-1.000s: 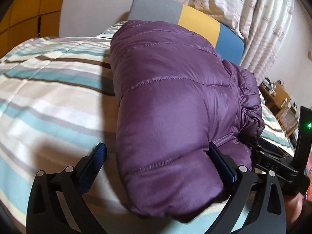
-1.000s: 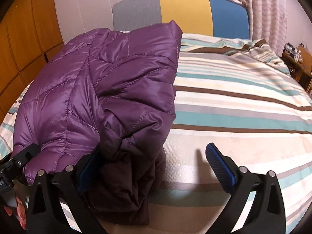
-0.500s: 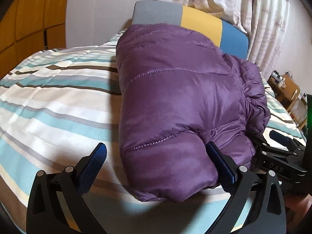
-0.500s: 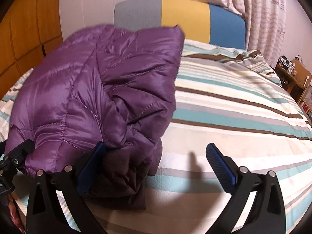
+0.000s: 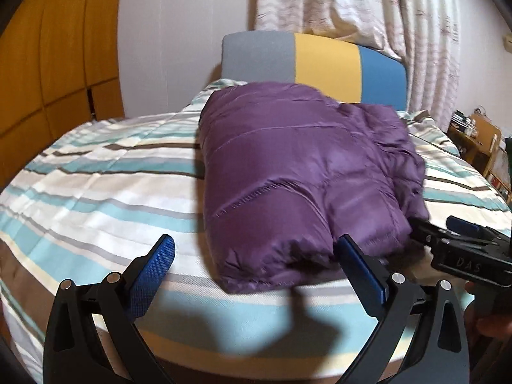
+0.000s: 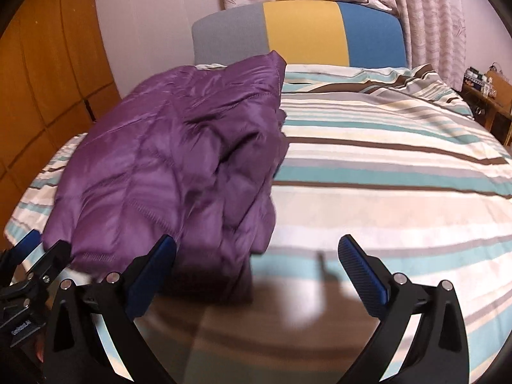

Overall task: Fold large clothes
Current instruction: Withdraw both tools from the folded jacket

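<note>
I've got the purple puffer jacket [image 5: 300, 172] folded into a bundle on the striped bedspread [image 5: 96, 198], approx 12 o'clock from my L gripper [image 5: 256, 256]. L jaws spread wide, nothing in them; jacket's near edge lies between the tips. My R gripper [image 6: 256, 257] is also spread and empty, w/ jacket [image 6: 179, 172] at 10 o'clock. Tri-colour headboard [image 6: 304, 35] beyond, 12 o'clock.

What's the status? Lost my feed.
Left gripper open, right gripper open, both empty. Purple jacket folded, lying on striped bed. Nothing in the way.
</note>
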Demonstrator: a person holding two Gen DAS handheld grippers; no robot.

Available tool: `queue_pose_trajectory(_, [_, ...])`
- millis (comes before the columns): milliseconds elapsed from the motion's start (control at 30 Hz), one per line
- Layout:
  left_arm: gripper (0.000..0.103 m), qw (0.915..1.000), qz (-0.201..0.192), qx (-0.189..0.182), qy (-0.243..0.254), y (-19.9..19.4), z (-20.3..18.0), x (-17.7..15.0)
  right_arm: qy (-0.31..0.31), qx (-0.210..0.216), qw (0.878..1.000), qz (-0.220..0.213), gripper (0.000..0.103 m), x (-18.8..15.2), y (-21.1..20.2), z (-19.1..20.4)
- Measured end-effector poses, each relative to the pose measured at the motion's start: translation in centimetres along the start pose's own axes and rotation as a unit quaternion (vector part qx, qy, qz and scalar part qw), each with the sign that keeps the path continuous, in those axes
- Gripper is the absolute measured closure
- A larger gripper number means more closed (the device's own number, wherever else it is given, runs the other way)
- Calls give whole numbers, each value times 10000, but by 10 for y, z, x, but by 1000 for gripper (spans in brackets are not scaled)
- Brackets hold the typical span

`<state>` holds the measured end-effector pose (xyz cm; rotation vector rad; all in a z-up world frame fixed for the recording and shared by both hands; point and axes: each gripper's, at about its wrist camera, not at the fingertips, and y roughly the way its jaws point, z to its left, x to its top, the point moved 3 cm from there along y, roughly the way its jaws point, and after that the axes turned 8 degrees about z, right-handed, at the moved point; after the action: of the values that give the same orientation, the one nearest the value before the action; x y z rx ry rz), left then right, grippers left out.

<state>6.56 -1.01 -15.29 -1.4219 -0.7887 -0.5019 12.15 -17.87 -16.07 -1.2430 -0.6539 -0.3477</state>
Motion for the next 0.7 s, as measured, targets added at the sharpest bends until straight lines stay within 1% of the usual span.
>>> queue_pose_trajectory(67, [3, 9999, 10, -109, 41, -6, -1, -3, -29, 78, 10000, 46, 2, -7, -6, 0])
queue_pose_trajectory(167, [3, 9999, -41, -139, 9, -15, 1, -6, -132, 219, 9997, 58, 2, -14, -17, 2])
queue_pose_trajectory(300, [3, 9993, -229, -272, -93, -34, 5, -4, -218, 391, 9990, -31, 2, -15, -39, 3])
queue_pose_trajectory(367, [3, 9989, -323, -311, -129, -43, 6, -2, -189, 545, 9982, -148, 2, -14, -55, 3])
queue_pose_trajectory(533, [3, 9980, -590, -206, -133, -67, 7, 8, -198, 602, 9971, -429, 2, -5, -86, 3])
queue_pose_trajectory(700, [3, 9972, -708, -205, -112, -78, 6, 12, -310, 622, 9965, -459, 2, 2, -97, 11])
